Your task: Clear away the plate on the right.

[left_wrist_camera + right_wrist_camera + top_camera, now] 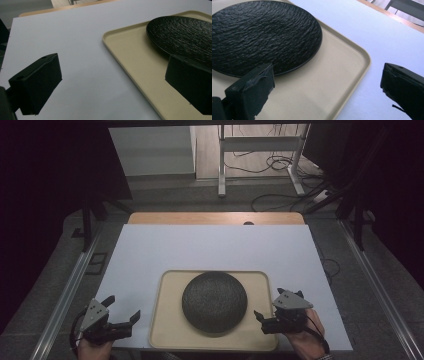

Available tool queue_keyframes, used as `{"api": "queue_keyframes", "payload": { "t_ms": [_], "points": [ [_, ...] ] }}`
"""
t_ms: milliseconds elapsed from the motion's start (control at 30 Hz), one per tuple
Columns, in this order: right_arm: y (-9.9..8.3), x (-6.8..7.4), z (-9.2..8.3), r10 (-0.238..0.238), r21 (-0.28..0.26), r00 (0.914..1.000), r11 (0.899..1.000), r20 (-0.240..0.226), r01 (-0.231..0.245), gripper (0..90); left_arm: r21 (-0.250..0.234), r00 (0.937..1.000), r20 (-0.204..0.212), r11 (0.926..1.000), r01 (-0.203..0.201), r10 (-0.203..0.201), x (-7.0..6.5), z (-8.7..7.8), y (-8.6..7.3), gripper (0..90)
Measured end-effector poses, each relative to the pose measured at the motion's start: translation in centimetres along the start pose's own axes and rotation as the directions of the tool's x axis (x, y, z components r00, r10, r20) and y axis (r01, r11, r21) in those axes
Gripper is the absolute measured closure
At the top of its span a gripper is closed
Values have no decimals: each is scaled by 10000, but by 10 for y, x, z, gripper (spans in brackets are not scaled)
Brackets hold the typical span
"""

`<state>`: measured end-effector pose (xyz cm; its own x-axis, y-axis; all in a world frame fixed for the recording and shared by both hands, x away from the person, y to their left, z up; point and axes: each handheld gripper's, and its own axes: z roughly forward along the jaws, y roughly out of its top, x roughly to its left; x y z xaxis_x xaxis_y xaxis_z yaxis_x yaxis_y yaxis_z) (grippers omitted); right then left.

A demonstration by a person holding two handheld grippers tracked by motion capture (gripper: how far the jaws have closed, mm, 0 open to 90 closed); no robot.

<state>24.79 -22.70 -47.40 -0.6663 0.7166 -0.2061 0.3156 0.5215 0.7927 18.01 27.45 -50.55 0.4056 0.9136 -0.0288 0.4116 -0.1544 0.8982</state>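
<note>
A round black textured plate point(214, 302) lies on a beige tray point(170, 320) near the front edge of the white board. My left gripper point(123, 308) is open just left of the tray. In the left gripper view its jaws straddle the tray's left rim point(135, 57), and the plate point(182, 35) lies beyond the right jaw. My right gripper point(270, 303) is open at the tray's right side. In the right gripper view the tray's right rim point(337, 67) runs between its jaws, with the plate point(262, 35) ahead of the left jaw. Neither gripper holds anything.
The white board point(210, 245) covers a wooden table whose far edge point(215, 218) shows. Metal rails point(65, 295) run along both sides. Beyond the table stand a white metal frame point(222, 160) and loose cables point(280, 165) on the floor.
</note>
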Motion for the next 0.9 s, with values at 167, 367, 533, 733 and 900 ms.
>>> {"api": "queue_keyframes", "payload": {
  "t_ms": [167, 367, 533, 733, 900],
  "points": [
    [-4, -3, -4, 93, 5, 9999, 10000, 135, -93, 0, -9, 10000, -1, 10000, -2, 2, 0, 0, 0, 4],
    [-7, -7, -11, 239, -95, 9991, 9997, 338, -236, 0, -1, 10000, -8, 10000, 6, -6, 0, 0, 0, 4],
    [-11, -11, -16, 436, -143, 9981, 9990, 443, -430, 0, -2, 10000, -7, 10000, 2, -2, 0, 0, 0, 4],
    [-17, -15, -20, 635, -136, 9960, 9979, 627, -628, 0, 22, 10000, -7, 10000, -4, 4, 0, 0, 0, 4],
    [-22, -18, -23, 811, -147, 9939, 9967, 742, -802, 0, 19, 10000, -16, 10000, 0, 0, 0, 0, 0, 5]
  ]
}}
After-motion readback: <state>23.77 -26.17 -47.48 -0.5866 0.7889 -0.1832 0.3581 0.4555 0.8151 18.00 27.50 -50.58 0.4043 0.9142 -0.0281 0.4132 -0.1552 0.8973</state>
